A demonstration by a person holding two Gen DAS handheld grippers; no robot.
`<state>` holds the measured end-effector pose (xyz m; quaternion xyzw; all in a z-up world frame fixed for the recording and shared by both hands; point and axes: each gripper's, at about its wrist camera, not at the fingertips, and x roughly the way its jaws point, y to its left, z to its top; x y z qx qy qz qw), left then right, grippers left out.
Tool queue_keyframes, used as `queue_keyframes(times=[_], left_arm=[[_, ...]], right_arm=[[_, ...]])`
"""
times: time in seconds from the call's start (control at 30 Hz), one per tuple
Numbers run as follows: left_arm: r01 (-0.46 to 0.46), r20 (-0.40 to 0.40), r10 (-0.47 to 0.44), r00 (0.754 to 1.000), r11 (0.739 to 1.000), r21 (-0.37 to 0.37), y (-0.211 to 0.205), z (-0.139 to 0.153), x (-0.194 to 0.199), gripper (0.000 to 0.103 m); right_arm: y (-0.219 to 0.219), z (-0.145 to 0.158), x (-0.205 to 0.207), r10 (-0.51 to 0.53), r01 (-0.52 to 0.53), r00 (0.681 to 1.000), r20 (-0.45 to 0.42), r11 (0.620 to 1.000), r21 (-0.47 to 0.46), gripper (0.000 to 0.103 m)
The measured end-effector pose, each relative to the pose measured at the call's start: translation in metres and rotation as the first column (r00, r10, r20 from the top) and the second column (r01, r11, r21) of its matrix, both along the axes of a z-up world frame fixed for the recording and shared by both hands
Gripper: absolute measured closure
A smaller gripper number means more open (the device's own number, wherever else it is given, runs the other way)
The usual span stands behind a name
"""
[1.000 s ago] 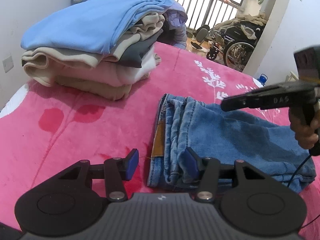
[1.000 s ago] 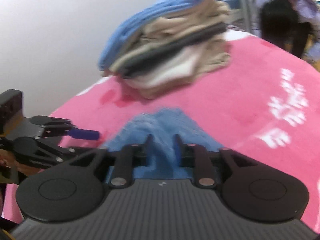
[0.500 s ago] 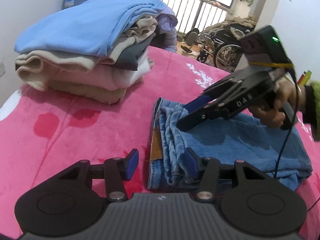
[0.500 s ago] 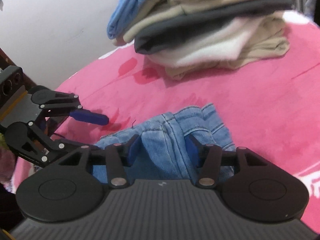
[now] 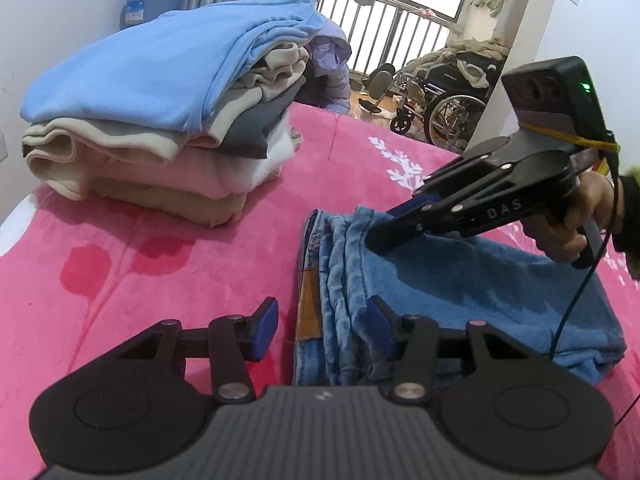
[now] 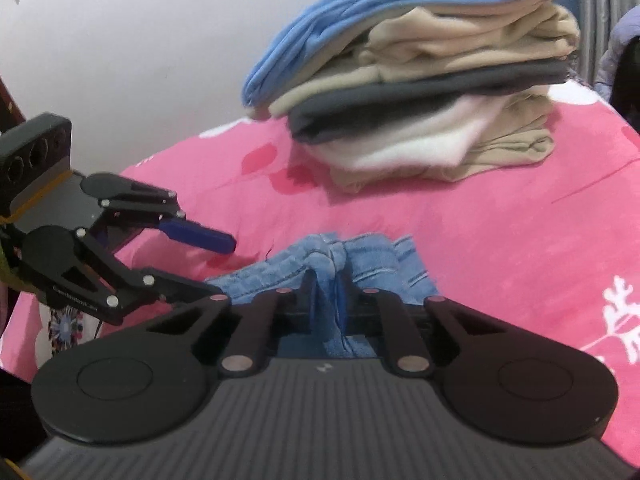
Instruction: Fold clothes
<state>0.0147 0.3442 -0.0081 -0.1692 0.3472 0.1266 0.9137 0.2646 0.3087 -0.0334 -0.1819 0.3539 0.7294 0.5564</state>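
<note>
My right tongs (image 6: 328, 300) are pinching a raised ridge of the jeans (image 5: 460, 280) near the folded edge; in the left view they (image 5: 374, 240) reach in from the right, my hand (image 5: 568, 224) on the grip. My left tongs (image 5: 322, 326) are spread wide at the near end of the jeans; one finger (image 5: 380, 330) lies against the denim, the other (image 5: 266, 324) over the bare pink blanket (image 5: 140, 264); in the right view they (image 6: 224, 264) show the same wide gap. The jeans lie folded on the bed, on the blanket, waistband edge toward the stack (image 5: 160, 120). That stack of folded clothes sits apart from the jeans, farther up the bed near the wall; a blue top (image 6: 380, 12) is uppermost, beige, grey and white layers under it. A wheelchair (image 5: 452, 96) stands beyond the bed by the railing.
</note>
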Motion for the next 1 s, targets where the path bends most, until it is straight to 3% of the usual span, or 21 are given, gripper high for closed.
queue_keyframes(times=[0.23,0.3,0.4,0.5,0.63,0.77,1.0], left_arm=[[0.012,-0.023,-0.012,1.000,1.000,0.012,-0.001,-0.002,0.005,0.055],[0.011,-0.024,-0.011,1.000,1.000,0.005,0.000,-0.001,0.004,0.055],[0.013,-0.022,-0.013,1.000,1.000,-0.011,0.003,-0.001,0.002,0.054],[0.014,-0.021,-0.015,1.000,1.000,-0.015,0.003,-0.002,0.001,0.054],[0.016,-0.020,-0.016,1.000,1.000,-0.016,0.004,-0.003,0.001,0.054],[0.021,-0.020,-0.021,1.000,1.000,-0.016,0.004,-0.003,0.001,0.054],[0.022,-0.019,-0.022,1.000,1.000,-0.018,0.004,-0.003,0.000,0.054]], right_arm=[[0.007,-0.009,-0.006,-0.007,0.008,1.000,0.013,1.000,-0.026,0.095],[0.005,-0.010,-0.001,-0.016,0.015,0.999,-0.035,1.000,-0.027,0.094],[0.005,-0.013,0.012,-0.041,0.036,0.992,-0.118,0.998,-0.048,0.086],[0.002,-0.009,0.023,-0.063,0.056,0.990,-0.128,0.997,-0.051,0.074],[-0.003,-0.007,0.043,-0.129,0.124,0.977,-0.169,0.992,-0.038,0.072],[0.005,-0.017,0.045,-0.131,0.122,0.989,-0.074,0.986,-0.110,0.072],[0.010,-0.016,0.031,-0.002,0.003,1.000,0.004,0.987,-0.159,0.071]])
